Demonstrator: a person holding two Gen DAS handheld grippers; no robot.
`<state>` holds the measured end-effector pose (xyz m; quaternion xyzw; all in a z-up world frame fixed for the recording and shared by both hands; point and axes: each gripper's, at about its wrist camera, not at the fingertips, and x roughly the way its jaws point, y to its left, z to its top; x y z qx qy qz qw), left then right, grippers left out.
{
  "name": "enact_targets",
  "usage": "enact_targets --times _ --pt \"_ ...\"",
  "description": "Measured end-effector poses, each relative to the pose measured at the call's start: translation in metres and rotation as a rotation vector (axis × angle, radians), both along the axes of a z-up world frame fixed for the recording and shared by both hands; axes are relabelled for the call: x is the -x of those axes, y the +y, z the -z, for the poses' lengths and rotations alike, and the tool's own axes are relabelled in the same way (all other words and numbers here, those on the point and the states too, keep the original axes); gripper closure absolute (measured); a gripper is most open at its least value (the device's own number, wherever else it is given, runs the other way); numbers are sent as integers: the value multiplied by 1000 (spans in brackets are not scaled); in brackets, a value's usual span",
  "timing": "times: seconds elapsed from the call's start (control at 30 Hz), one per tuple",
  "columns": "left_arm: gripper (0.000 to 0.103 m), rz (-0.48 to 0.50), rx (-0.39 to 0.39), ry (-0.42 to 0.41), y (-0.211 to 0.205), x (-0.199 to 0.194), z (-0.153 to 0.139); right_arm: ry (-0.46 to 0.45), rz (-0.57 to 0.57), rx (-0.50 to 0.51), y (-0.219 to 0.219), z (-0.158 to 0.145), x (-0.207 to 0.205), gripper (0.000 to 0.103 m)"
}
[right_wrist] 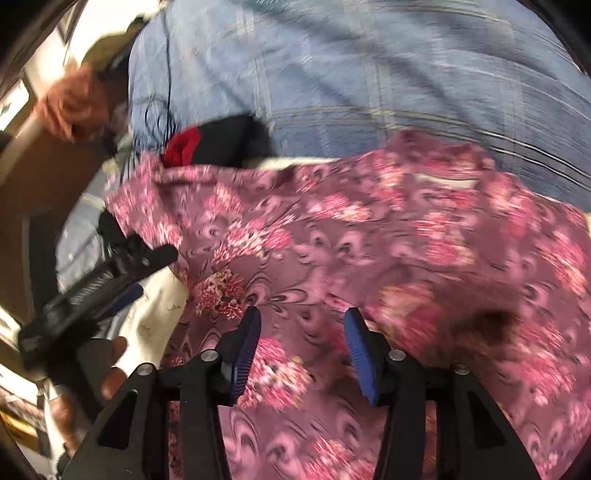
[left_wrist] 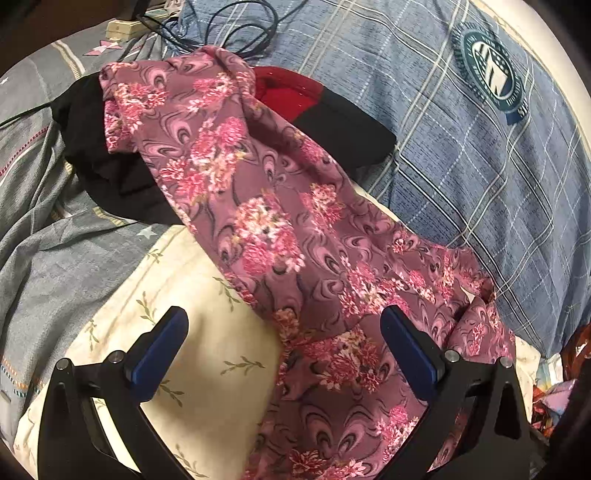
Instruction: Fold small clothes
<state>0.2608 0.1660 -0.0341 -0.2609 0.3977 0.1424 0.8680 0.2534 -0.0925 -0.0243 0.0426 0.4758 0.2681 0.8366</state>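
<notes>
A purple garment with pink flowers point(left_wrist: 273, 221) lies stretched diagonally across the bed, its far end draped over a black garment point(left_wrist: 110, 166) with a red part point(left_wrist: 284, 92). My left gripper point(left_wrist: 284, 314) is open wide just above the near part of the floral cloth, with nothing pressed between its blue pads point(left_wrist: 162, 354). In the blurred right wrist view, my right gripper point(right_wrist: 303, 314) hovers over the same floral garment point(right_wrist: 369, 240) with its jaws apart and no fold caught in them. The left gripper point(right_wrist: 110, 277) shows at that view's left edge, held by a hand point(right_wrist: 114, 369).
A blue plaid quilt point(left_wrist: 461, 147) with a round emblem point(left_wrist: 493, 79) borders the garment on the right. A cream leaf-print pillow point(left_wrist: 192, 295) lies under it, and a grey sheet point(left_wrist: 44, 240) spreads to the left. Dark cables point(left_wrist: 240, 33) and a power strip point(left_wrist: 123, 27) lie at the far edge.
</notes>
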Motion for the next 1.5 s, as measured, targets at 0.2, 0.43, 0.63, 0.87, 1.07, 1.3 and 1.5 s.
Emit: enact_targets --times 0.2,0.43,0.63,0.87,1.07,1.3,1.5 --pt "0 47 -61 3 -18 -4 -3 53 219 -125 -49 2 -21 49" --pt "0 36 -57 -12 -12 -3 -7 201 490 -370 -91 41 -46 87" --pt "0 -87 -71 -9 13 6 -7 -11 230 -317 0 -18 -65 87" --pt "0 -92 -44 -5 21 7 -3 -13 90 -345 49 -42 -54 65" --pt "0 56 61 -9 -7 -5 1 46 394 -311 -89 -4 -24 58" --pt "0 249 190 41 -62 -36 12 132 689 -481 -230 54 25 57" --pt "0 306 279 92 -86 -88 24 129 732 -644 -259 69 14 58"
